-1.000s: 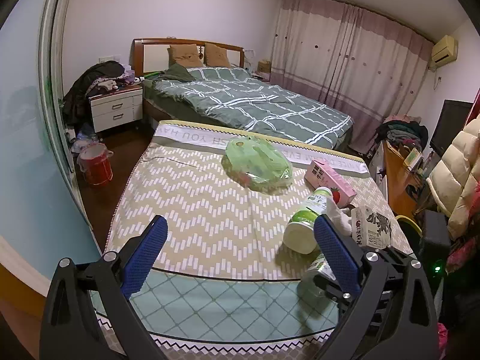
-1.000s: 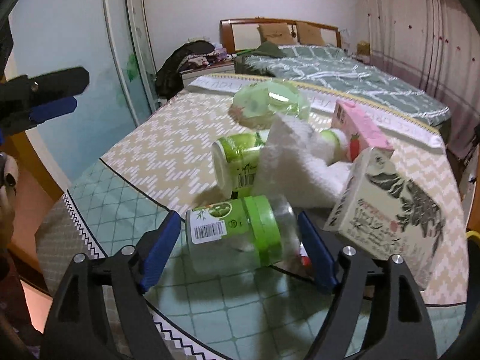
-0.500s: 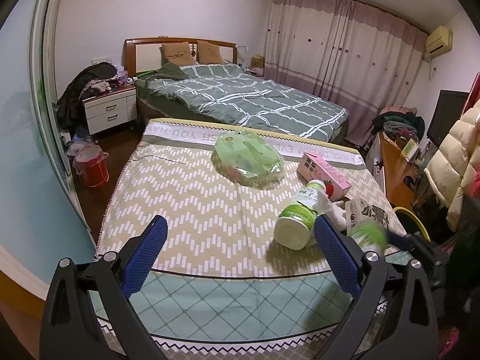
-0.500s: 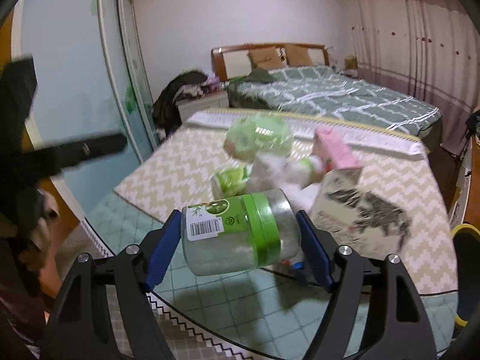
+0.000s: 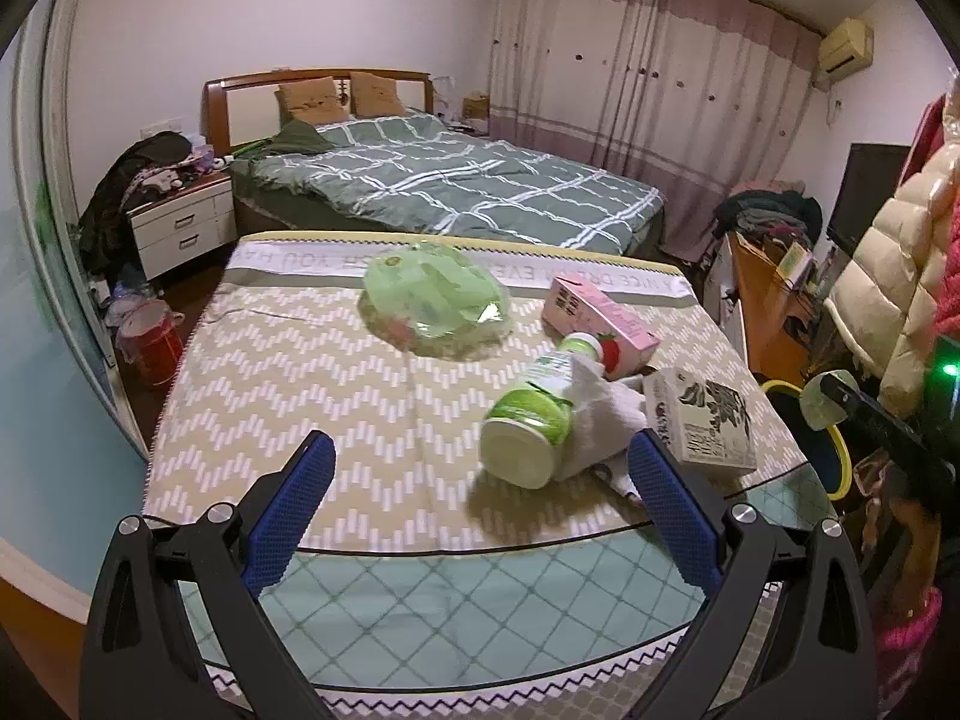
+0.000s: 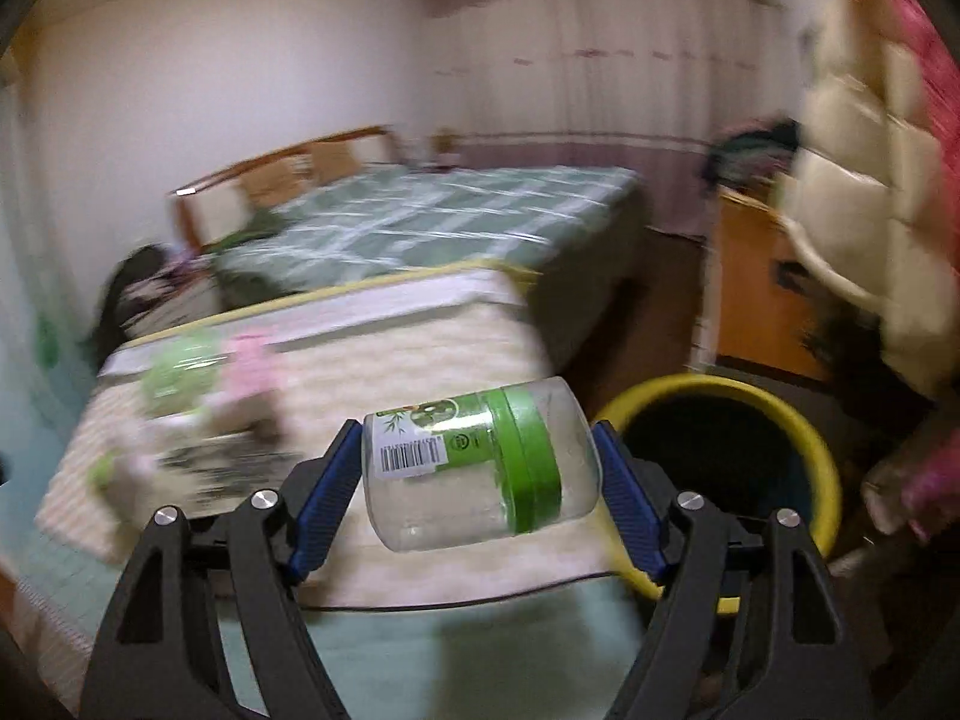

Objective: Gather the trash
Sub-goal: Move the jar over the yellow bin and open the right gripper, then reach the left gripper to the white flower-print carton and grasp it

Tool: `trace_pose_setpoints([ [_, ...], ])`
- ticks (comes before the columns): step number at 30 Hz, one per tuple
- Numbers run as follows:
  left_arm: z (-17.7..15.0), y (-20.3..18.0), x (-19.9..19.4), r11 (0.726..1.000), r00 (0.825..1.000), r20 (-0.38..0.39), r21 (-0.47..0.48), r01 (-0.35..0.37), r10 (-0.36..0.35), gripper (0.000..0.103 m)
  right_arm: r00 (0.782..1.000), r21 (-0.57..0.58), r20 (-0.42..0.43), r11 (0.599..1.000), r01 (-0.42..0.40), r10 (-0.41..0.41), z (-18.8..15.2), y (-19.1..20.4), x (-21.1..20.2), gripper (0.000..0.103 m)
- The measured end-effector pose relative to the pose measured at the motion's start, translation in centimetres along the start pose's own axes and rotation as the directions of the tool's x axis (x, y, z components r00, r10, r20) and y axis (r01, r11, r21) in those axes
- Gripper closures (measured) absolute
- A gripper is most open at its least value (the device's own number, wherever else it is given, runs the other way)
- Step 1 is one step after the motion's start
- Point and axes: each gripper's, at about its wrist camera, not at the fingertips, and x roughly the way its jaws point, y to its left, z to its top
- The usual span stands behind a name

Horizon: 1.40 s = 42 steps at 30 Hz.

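right gripper [image 6: 480,480]: fingers clamp clear plastic jar with green band [image 6: 480,471] sideways, near yellow-rimmed bin [image 6: 729,480], right of surface, for dropping | left gripper [image 5: 480,498]: fingers spread, empty

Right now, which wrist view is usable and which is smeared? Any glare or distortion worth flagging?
Left wrist: sharp, with fisheye bending at the edges; the green-capped bottle and green plastic bag read clearly. Right wrist: background heavily motion-blurred, only the clear jar clamped in the right tongs and the yellow-rimmed bin stay legible; mild sheen on the jar.
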Motion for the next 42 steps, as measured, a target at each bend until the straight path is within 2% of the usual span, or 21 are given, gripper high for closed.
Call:
trace_pose_setpoints([
  [5,0.0,-1.4,0.8,0.999,1.000,-0.016,0.027,0.019,-0.018,0.007,0.989,0.089,-0.082,0.987,0.131,-0.123,-0.3,-5.8,3.4,0.031],
  [7,0.0,-2.0,1.1,0.999,0.999,-0.022,0.039,0.027,-0.026,0.007,0.983,0.120,-0.123,0.981,0.153,-0.138,-0.4,-7.3,4.8,0.031],
  [8,0.1,-2.5,1.2,0.998,0.999,-0.025,0.046,0.033,-0.032,0.007,0.982,0.151,-0.146,0.978,0.143,-0.121,-0.4,-8.1,5.4,0.031],
  [9,0.1,-2.7,1.3,0.998,0.999,-0.027,0.052,0.038,-0.037,0.007,0.981,0.158,-0.150,0.977,0.143,-0.119,-0.4,-8.3,5.7,0.031],
  [12,0.0,-3.8,1.4,0.996,0.998,-0.032,0.075,0.055,-0.052,0.007,0.969,0.138,-0.134,0.965,0.225,-0.207,0.3,-8.9,6.1,0.031],
  [16,-0.1,-5.0,1.7,0.992,0.996,-0.044,0.100,0.082,-0.078,0.007,0.961,0.169,-0.147,0.951,0.258,-0.234,0.8,-10.7,7.0,0.031],
  [18,-0.3,-5.7,2.0,0.988,0.994,-0.055,0.114,0.101,-0.096,0.007,0.955,0.175,-0.167,0.946,0.274,-0.245,0.8,-11.3,7.5,0.026],
  [23,-0.7,-7.4,2.6,0.977,0.986,-0.085,0.147,0.156,-0.145,0.007,0.967,0.179,-0.121,0.953,0.243,-0.223,0.6,-9.9,5.9,0.025],
  [28,-1.3,-9.1,3.8,0.961,0.972,-0.131,0.173,0.216,-0.195,0.007,0.990,0.103,-0.020,0.985,0.139,-0.137,-1.4,-5.0,1.7,0.024],
  [32,-1.9,-10.3,5.0,0.946,0.956,-0.172,0.185,0.267,-0.236,0.007,0.993,0.030,0.020,0.992,0.119,-0.120,-3.1,-1.9,-0.4,0.024],
  [34,-2.2,-10.9,5.6,0.939,0.948,-0.189,0.186,0.289,-0.254,0.007,0.987,0.019,0.063,0.989,0.145,-0.146,-3.3,-1.6,-1.4,0.024],
  [38,-2.5,-12.3,7.3,0.925,0.934,-0.215,0.193,0.326,-0.285,0.007,0.987,0.055,0.067,0.988,0.144,-0.147,-3.4,-2.5,-1.9,0.024],
  [42,-2.6,-13.2,9.0,0.924,0.933,-0.228,0.201,0.325,-0.279,0.007,0.989,0.070,0.065,0.989,0.129,-0.134,-3.2,-3.0,-1.9,0.024],
])
